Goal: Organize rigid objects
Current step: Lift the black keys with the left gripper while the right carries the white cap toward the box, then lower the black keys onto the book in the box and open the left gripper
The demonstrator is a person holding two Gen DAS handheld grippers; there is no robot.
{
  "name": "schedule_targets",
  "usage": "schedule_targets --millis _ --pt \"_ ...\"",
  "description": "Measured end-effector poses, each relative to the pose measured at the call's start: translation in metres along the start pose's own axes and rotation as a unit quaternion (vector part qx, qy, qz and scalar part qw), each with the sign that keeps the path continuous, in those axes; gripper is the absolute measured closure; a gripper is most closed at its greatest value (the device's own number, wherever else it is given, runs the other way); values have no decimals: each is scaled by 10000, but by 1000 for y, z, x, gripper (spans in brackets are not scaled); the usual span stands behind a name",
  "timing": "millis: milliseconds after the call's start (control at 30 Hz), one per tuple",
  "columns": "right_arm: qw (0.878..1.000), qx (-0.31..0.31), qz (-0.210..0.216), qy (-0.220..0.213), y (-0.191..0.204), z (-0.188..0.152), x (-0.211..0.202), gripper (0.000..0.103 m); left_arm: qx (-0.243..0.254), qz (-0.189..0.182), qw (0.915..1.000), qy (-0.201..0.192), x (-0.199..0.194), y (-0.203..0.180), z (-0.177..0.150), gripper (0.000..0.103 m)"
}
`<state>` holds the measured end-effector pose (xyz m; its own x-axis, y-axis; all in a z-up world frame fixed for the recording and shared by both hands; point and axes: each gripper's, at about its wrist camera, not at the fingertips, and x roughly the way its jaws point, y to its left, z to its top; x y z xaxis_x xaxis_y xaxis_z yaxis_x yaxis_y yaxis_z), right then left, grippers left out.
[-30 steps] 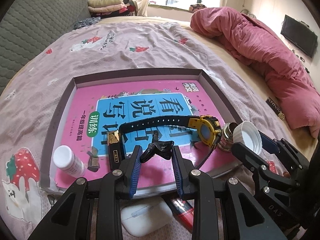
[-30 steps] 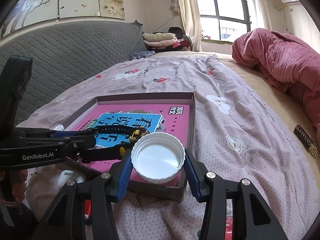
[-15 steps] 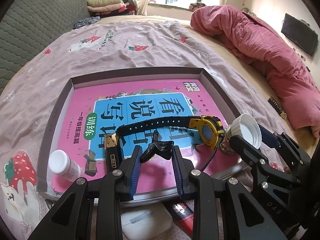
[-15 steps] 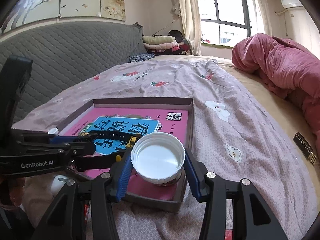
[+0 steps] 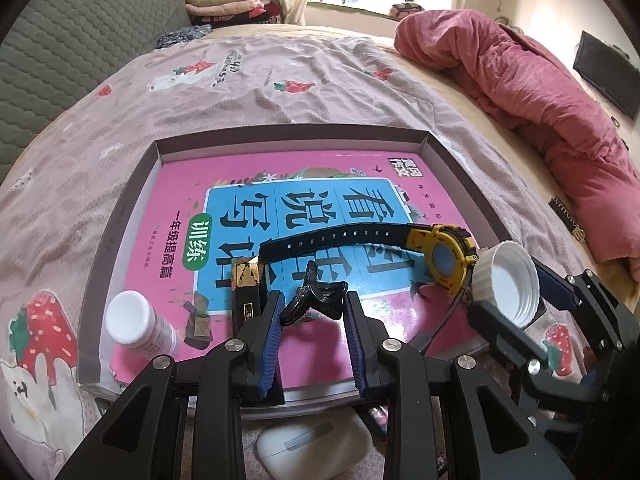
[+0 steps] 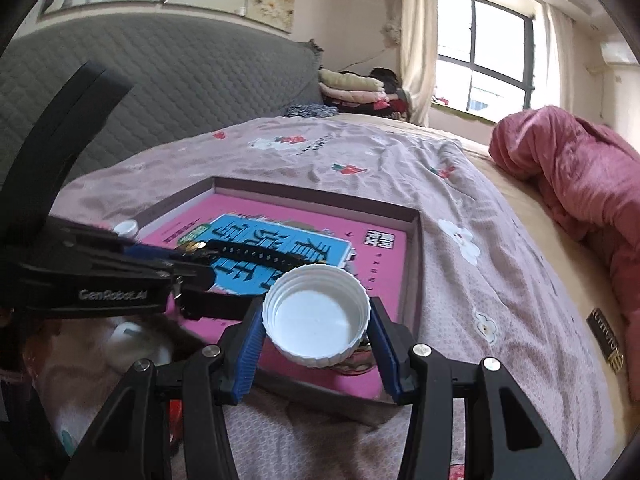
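A shallow cardboard tray (image 5: 132,216) lies on the bed with a pink book (image 5: 240,184) inside. On the book lie a black and yellow watch (image 5: 444,256), a white pill bottle (image 5: 132,326) and a small black and gold box (image 5: 246,280). My left gripper (image 5: 314,308) is shut on a black hair clip (image 5: 318,298), just above the book's near edge. My right gripper (image 6: 316,320) is shut on a white jar lid (image 6: 316,316), held over the tray's near right corner. The lid also shows in the left wrist view (image 5: 506,278).
A white earbud case (image 5: 316,448) lies on the sheet in front of the tray. A pink duvet (image 5: 540,92) is heaped at the right. A small black label (image 6: 606,340) lies on the bedsheet to the right. A grey headboard (image 6: 160,76) stands at the left.
Both grippers have moved forward over the tray with their loads. The right gripper has lifted the lid a little and shifted it further in over the tray's corner.
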<state>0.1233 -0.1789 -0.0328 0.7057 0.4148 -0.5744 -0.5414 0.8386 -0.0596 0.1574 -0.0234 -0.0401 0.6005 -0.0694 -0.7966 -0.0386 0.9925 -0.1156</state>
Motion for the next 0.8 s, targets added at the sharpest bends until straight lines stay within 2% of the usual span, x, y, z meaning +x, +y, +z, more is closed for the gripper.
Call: schedule_targets --millis 133,633,800 --pt "9997 -253 -34 54 10 -2 3 53 -8 2 10000 19 1 2 -2 72" --pt "9995 -297 -123 76 10 -2 7 53 46 -9 10000 69 2 1 -6 72" --pt "9969 -597 -477 179 15 0 6 53 50 2 9999 113 4 -1 -10 72"
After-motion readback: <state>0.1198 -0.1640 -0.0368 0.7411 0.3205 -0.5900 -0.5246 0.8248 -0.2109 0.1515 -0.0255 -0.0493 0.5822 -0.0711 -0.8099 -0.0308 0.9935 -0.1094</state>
